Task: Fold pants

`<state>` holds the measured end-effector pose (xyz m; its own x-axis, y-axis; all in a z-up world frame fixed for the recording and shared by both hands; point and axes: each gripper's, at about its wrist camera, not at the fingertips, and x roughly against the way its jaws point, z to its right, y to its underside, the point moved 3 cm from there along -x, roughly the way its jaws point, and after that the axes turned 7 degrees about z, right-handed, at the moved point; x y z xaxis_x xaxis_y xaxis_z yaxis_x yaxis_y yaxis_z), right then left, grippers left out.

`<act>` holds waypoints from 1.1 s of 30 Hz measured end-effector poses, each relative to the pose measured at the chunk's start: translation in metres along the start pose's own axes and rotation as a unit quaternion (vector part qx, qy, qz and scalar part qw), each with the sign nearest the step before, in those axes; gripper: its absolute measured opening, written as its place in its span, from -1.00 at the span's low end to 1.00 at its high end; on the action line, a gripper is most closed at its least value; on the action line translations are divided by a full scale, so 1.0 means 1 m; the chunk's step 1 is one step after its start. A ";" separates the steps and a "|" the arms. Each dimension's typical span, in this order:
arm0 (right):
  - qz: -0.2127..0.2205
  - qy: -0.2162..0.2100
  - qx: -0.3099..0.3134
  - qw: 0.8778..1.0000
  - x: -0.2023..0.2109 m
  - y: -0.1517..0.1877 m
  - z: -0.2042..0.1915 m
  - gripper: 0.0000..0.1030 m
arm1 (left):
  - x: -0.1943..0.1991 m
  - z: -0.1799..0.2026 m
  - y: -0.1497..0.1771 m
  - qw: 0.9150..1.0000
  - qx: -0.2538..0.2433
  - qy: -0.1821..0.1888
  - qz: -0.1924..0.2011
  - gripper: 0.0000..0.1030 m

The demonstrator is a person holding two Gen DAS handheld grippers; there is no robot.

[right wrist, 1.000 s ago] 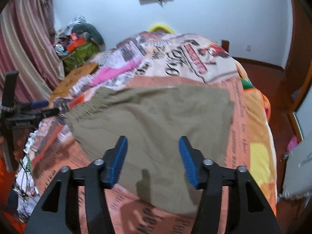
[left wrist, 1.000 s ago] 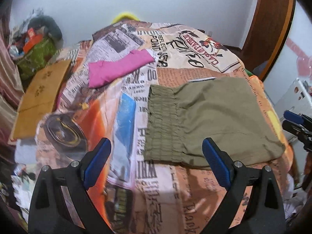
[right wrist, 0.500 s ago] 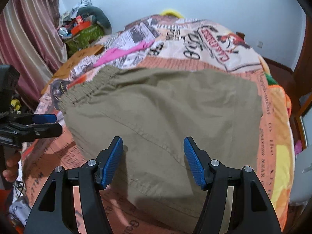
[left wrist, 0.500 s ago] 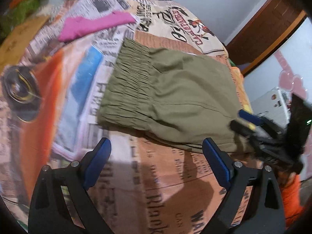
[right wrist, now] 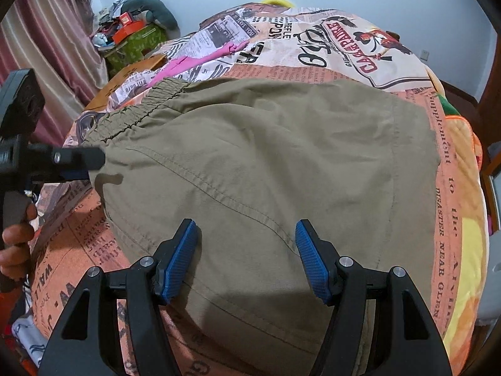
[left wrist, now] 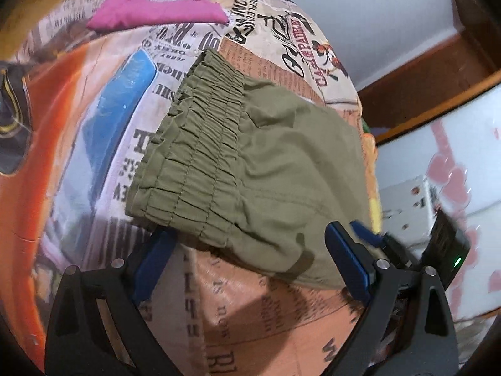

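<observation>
Olive green pants (left wrist: 269,169) lie flat on the bed, folded, with the gathered elastic waistband (left wrist: 200,156) to the left. My left gripper (left wrist: 250,250) is open, its blue pads straddling the near edge by the waistband corner. In the right wrist view the pants (right wrist: 281,163) fill the middle. My right gripper (right wrist: 245,260) is open and sits low over the cloth near its near edge. The left gripper also shows in the right wrist view (right wrist: 78,163), at the pants' left edge.
The bed is covered by a newspaper-print spread (left wrist: 250,313) in orange and cream. A folded pink garment (left wrist: 156,9) lies at the far left of it. Clutter and a green box (right wrist: 134,40) stand by the curtain. A wooden door frame (left wrist: 438,72) is at the right.
Both grippers have moved in closer and lower to the pants. The left one now reaches the waistband corner, the right one is over the cloth's near edge. Both stay open.
</observation>
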<state>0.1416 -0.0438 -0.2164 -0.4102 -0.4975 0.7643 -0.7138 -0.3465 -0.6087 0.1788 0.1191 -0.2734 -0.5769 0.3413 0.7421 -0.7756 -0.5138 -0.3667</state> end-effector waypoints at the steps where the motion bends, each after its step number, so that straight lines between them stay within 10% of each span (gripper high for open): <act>1: 0.000 0.000 0.000 1.000 0.000 0.000 0.000 0.21 | -0.001 -0.001 -0.002 1.000 0.011 0.006 0.000 0.85; 9: 0.000 -0.008 -0.002 1.000 -0.001 0.000 0.001 0.24 | -0.005 -0.010 -0.013 0.997 0.077 0.010 0.023 0.68; 13: 0.001 -0.009 -0.002 1.000 -0.001 0.000 0.001 0.25 | -0.007 -0.017 -0.020 0.995 0.076 -0.045 0.035 -0.17; 22: 0.001 -0.008 0.001 1.000 0.001 0.000 -0.001 0.25 | 0.004 0.010 -0.018 0.988 -0.047 -0.124 0.081 -0.38; 33: 0.001 -0.032 0.023 0.999 0.008 0.004 -0.018 0.20 | 0.074 -0.019 -0.007 0.958 -0.095 -0.225 0.152 -0.39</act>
<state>0.1252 -0.0347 -0.2082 -0.3738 -0.5473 0.7488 -0.6857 -0.3805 -0.6205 0.1368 0.1627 -0.2263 -0.6480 -0.1981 0.7354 -0.6458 -0.3689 -0.6685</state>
